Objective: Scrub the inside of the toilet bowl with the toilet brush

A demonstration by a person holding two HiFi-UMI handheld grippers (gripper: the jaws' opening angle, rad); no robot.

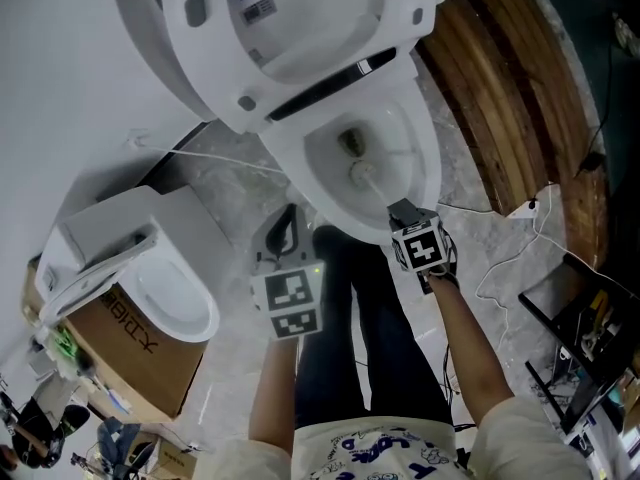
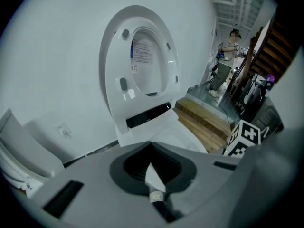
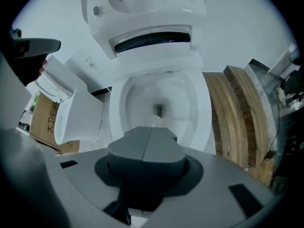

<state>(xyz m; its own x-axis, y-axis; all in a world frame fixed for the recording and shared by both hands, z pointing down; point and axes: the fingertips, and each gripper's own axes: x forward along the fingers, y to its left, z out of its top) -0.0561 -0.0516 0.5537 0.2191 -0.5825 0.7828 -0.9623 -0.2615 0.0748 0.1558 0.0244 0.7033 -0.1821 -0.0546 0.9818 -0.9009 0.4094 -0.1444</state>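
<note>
White ceramic toilet bowl (image 1: pixel 425 158) sits at upper centre of the head view, with its lid and seat (image 1: pixel 300 38) raised against the wall; a drain opening shows at the bottom of the bowl.

Toilet brush (image 1: pixel 362 175): pale head is inside the bowl, just below the drain opening; its thin handle runs down-right to the right gripper (image 1: pixel 400 210), which is at the bowl's near rim.

Right gripper view: jaws closed into one grey block with a single seam, right gripper (image 3: pixel 150 137); they are clamped on the brush; the brush head (image 3: pixel 153 122) peeks out just past the jaw tips, over the bowl (image 3: pixel 202 108); raised lid (image 3: pixel 147 13) at top of frame.

Left gripper (image 1: pixel 287 226) is at lower centre, left of the right gripper, over grey marbled floor (image 1: pixel 230 168) and clear of the bowl rim. Left gripper view: left gripper (image 2: pixel 151 172) jaws are narrowly apart, a pale sliver showing in the gap, nothing held; the lid (image 2: pixel 142 65) fills the middle of the frame; the right gripper's marker cube (image 2: pixel 247 137) at lower right.

Surroundings: a second toilet (image 1: pixel 165 288) at left rests on a cardboard box (image 1: pixel 120 343); curved wooden planks (image 1: pixel 510 98) at upper right; white cables (image 1: pixel 510 258) lie loose on the floor at right.
</note>
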